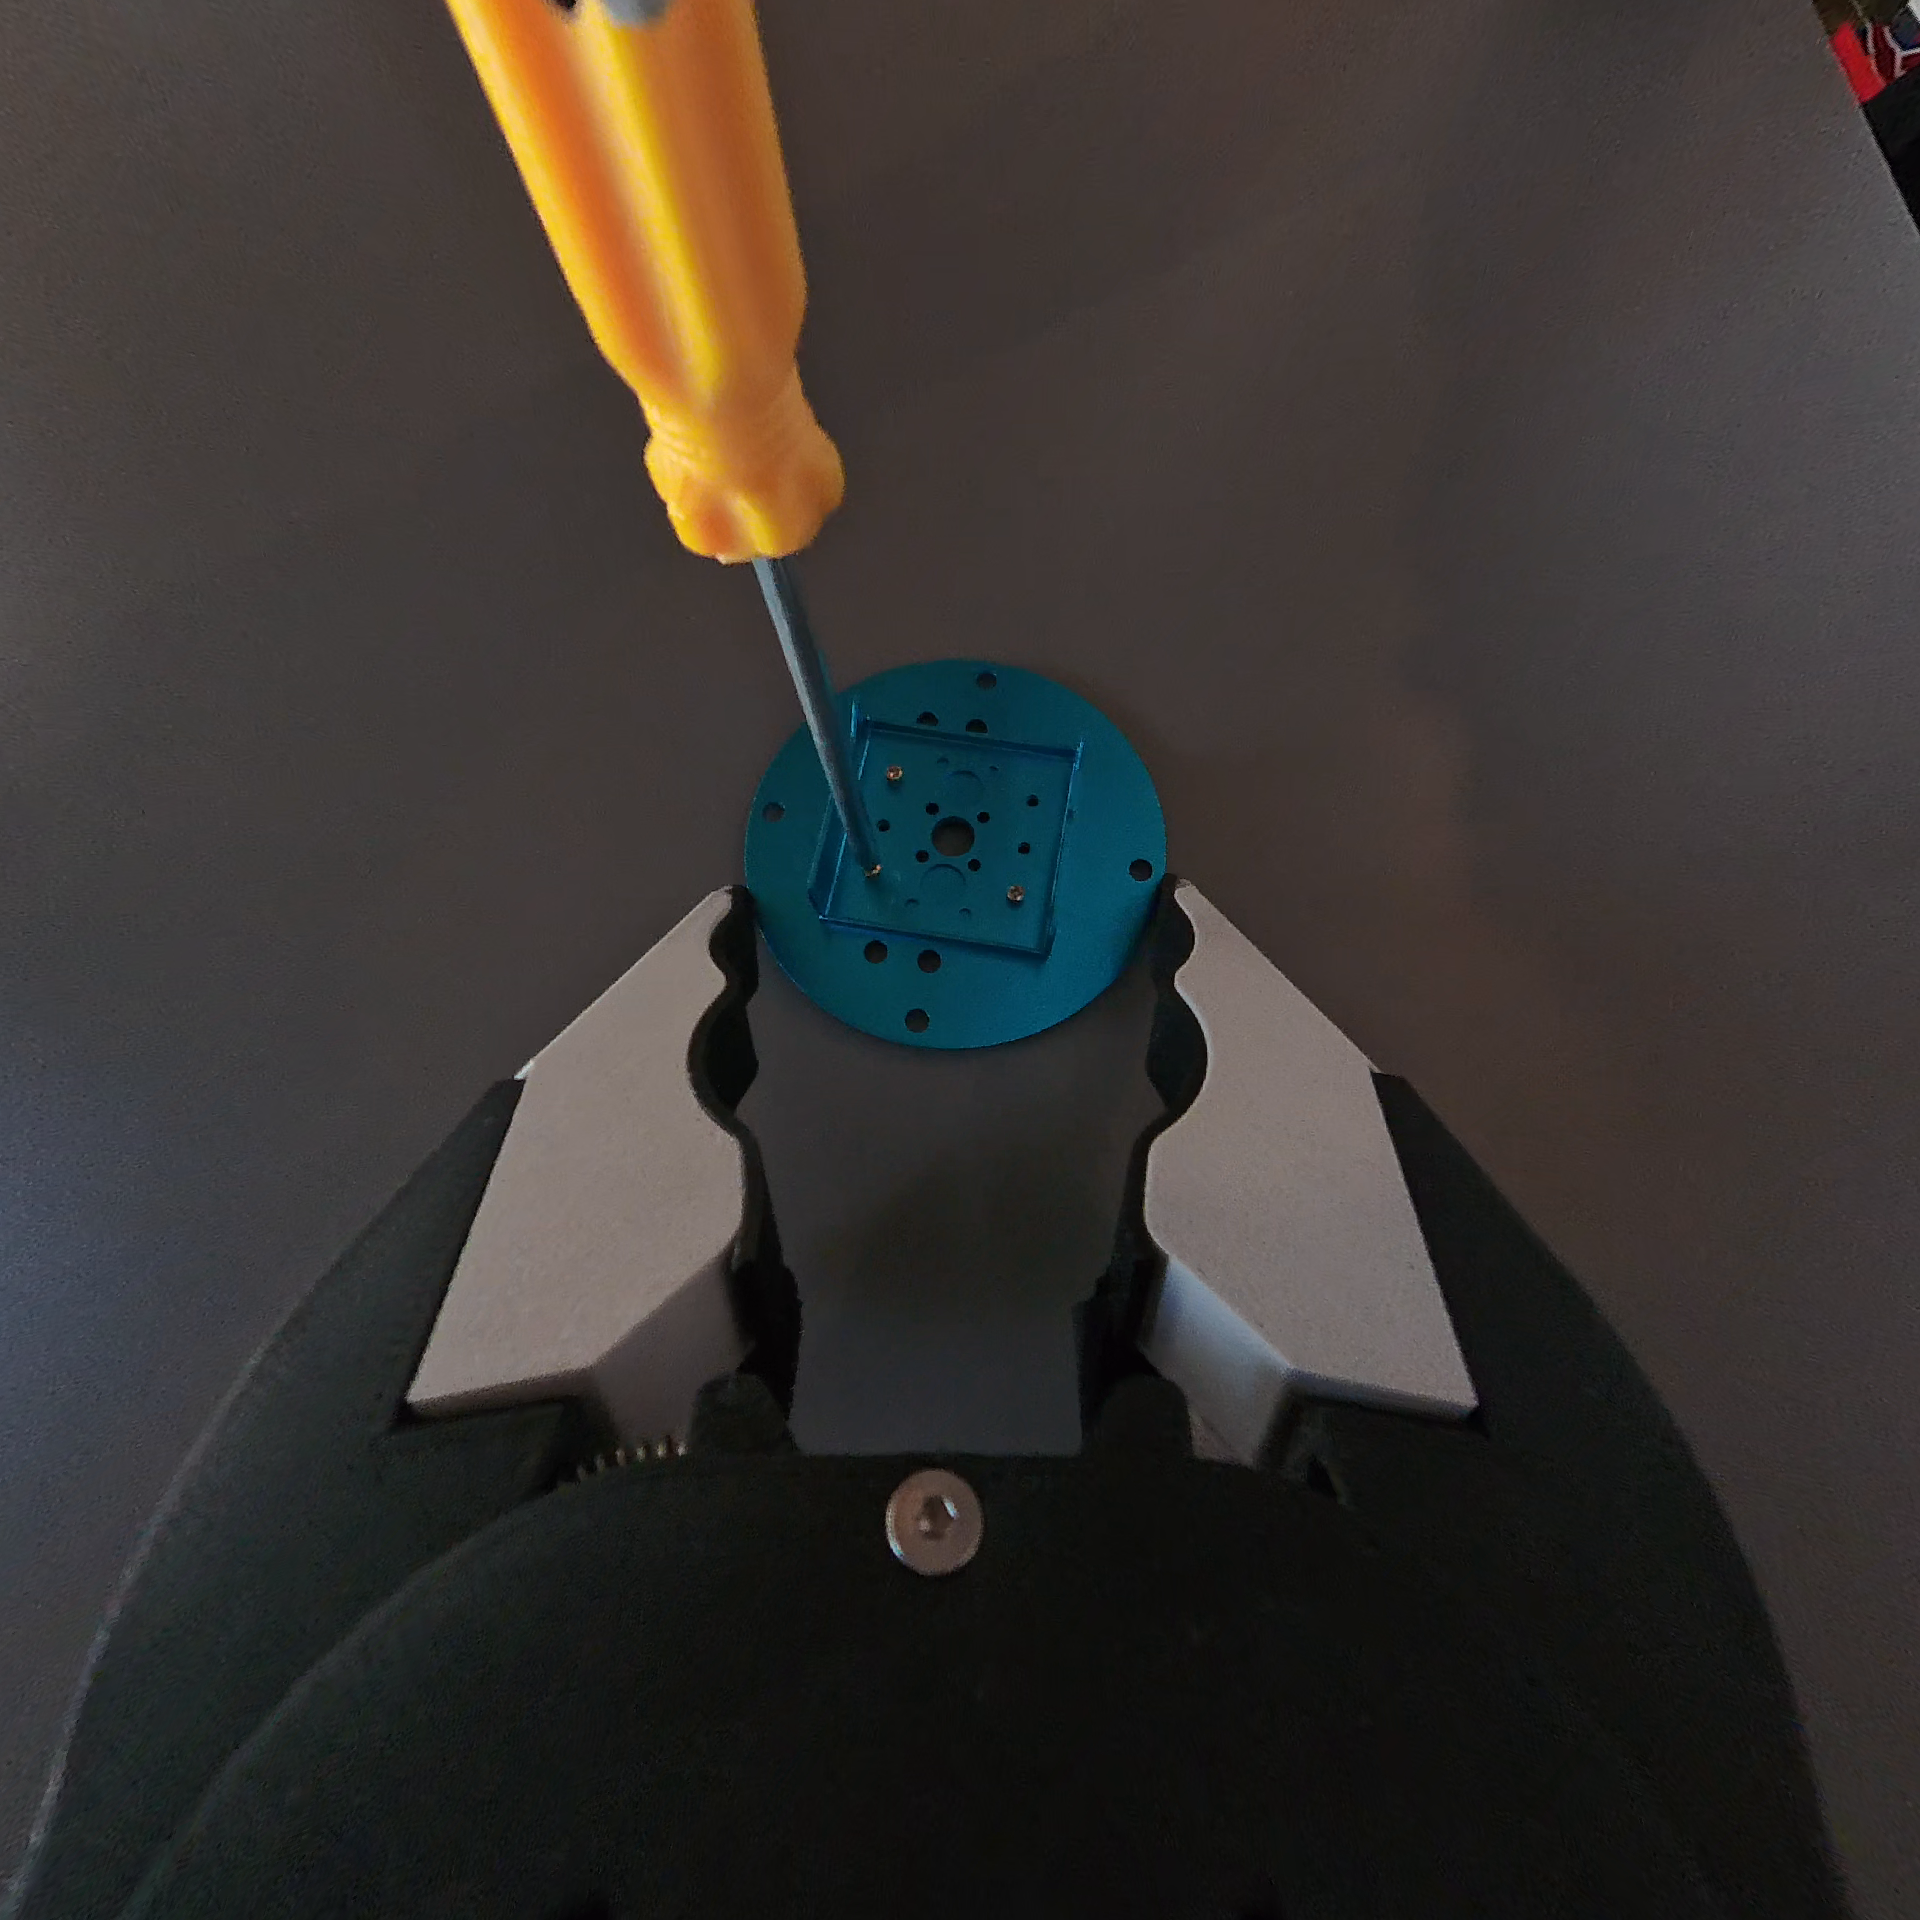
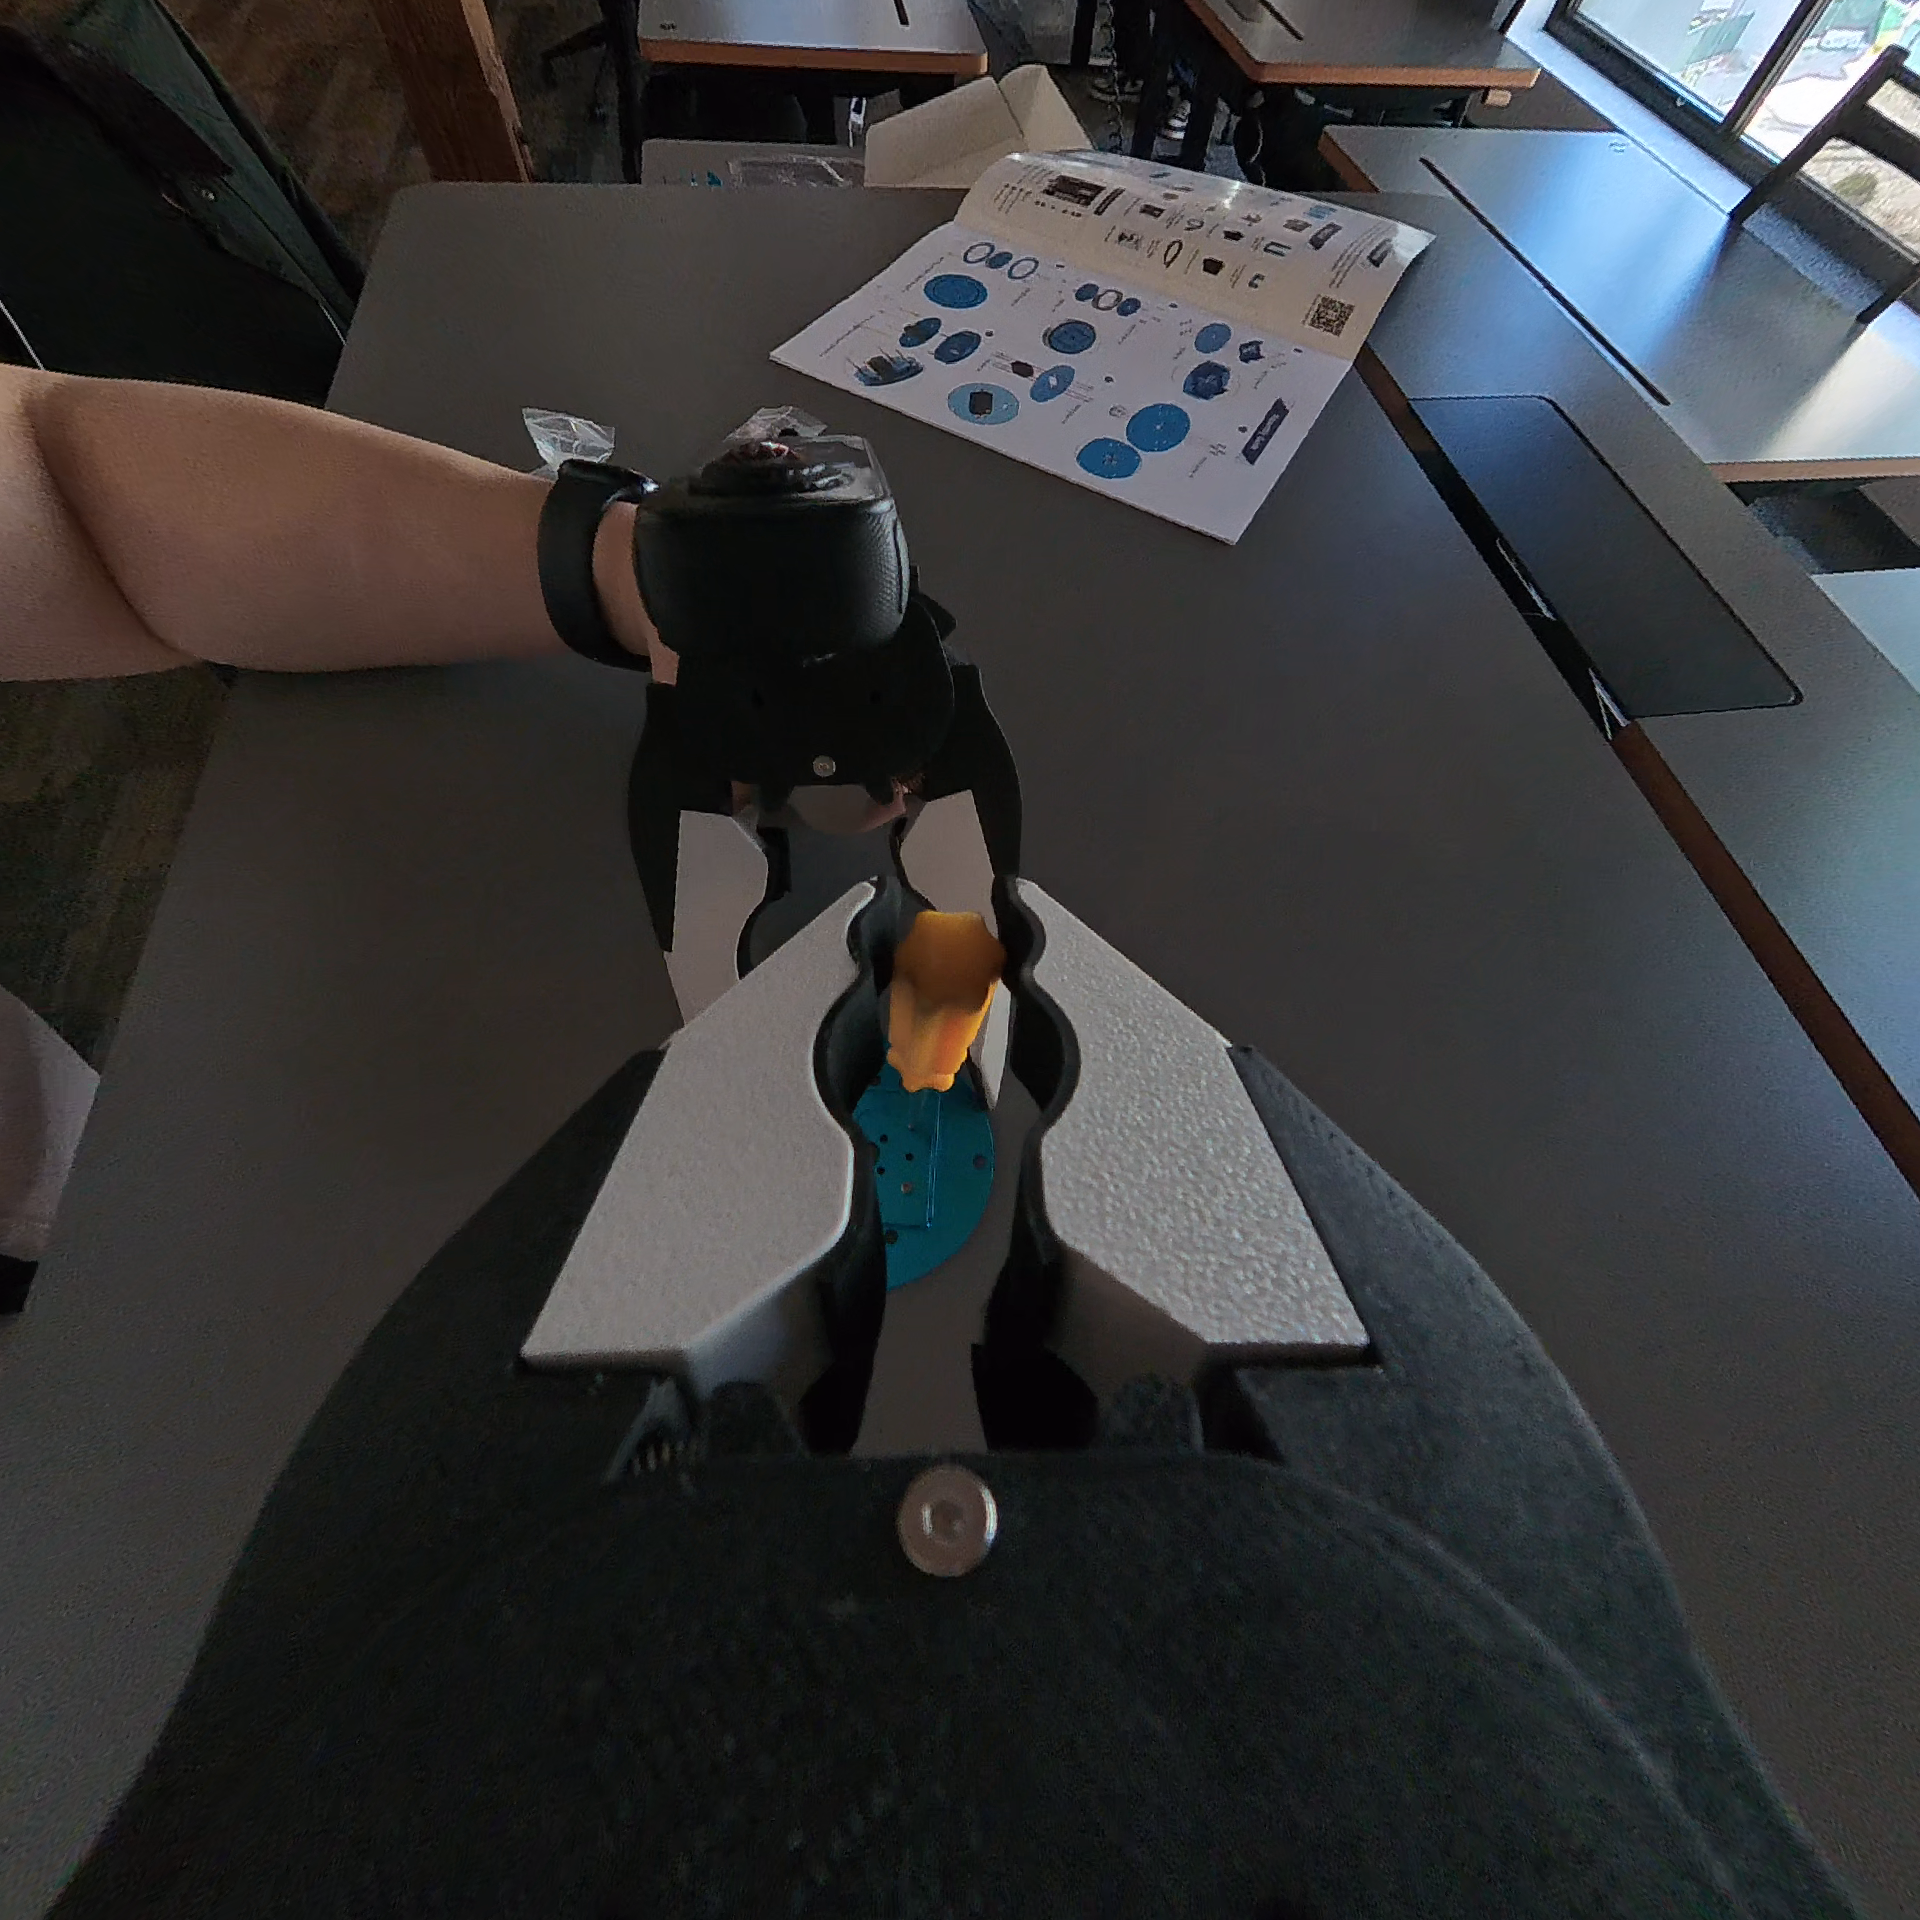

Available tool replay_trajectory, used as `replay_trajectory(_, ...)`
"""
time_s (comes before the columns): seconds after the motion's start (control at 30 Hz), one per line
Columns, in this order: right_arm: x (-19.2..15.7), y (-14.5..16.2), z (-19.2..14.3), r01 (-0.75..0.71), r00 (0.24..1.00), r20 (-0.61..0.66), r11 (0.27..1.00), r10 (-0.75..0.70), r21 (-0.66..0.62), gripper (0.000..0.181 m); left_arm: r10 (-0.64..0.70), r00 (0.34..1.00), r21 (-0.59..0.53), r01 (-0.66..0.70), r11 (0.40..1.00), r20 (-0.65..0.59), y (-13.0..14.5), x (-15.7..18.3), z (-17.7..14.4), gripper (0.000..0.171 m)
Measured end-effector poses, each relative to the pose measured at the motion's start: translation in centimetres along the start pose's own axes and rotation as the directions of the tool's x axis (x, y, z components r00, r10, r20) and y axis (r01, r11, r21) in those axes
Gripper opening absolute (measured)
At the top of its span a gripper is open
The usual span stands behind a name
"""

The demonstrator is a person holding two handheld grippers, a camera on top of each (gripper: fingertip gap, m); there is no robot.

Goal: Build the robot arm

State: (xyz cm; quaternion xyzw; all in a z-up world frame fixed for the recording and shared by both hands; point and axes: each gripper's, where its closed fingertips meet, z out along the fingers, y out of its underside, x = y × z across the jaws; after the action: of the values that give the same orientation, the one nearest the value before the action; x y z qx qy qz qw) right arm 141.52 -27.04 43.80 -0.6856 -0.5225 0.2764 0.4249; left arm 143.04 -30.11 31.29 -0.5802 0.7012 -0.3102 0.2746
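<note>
- Left wrist view: the left gripper (image 1: 954,909) is spread wide, its two tips set against the rim of a blue disc (image 1: 1091,977) lying flat on the dark table (image 1: 1455,520).
- A square blue bracket (image 1: 1029,842) sits on the disc.
- The right gripper (image 2: 935,940) is clamped on a screwdriver (image 2: 940,997) by its orange handle.
- The screwdriver tip rests on a small screw (image 1: 874,871) in the bracket's near-left corner.
- A printed sheet (image 2: 1101,332) lies well apart, across the table.
</note>
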Motion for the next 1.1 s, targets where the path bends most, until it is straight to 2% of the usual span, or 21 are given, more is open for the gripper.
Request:
replay_trajectory(0.17,0.4,0.2,-0.3,-0.029,0.999,-0.031,1.0,0.028,-0.007,0.018,-0.003,1.0,-0.011,0.003,1.0,0.015,-0.1,0.0,0.0,0.075)
replay_trajectory(0.4,1.3,0.7,-0.6,-0.107,0.976,-0.195,0.993,0.097,-0.041,0.018,-0.002,0.999,-0.033,0.004,0.999,0.053,-0.2,-0.1,0.0,0.075)
replay_trajectory(0.53,0.6,0.3,-0.2,-0.097,0.97,-0.227,0.994,0.085,-0.043,0.018,-0.028,0.999,-0.025,0.029,0.999,0.04,-0.2,0.0,-0.1,0.075)
replay_trajectory(0.7,-0.9,0.9,0.8,-0.106,0.99,-0.108,0.988,0.093,-0.116,0.018,-0.045,0.999,-0.014,0.046,0.999,0.023,-0.3,0.1,-0.1,0.075)
replay_trajectory(0.77,-0.8,2.5,1.4,-0.083,0.993,-0.104,0.976,0.063,-0.202,0.016,-0.048,0.999,-0.011,0.048,0.999,0.021,-0.3,0.1,-0.1,0.075)
replay_trajectory(0.83,-0.9,2.4,1.6,-0.035,0.995,-0.102,0.98,0.016,-0.194,0.014,-0.044,0.999,-0.013,0.045,0.999,0.026,-0.2,0.1,0.0,0.075)
replay_trajectory(1.1,-0.8,2.6,1.6,-0.051,0.995,-0.099,0.969,0.028,-0.241,0.016,-0.038,0.999,-0.016,0.039,0.999,0.026,-0.2,0.1,0.1,0.075)
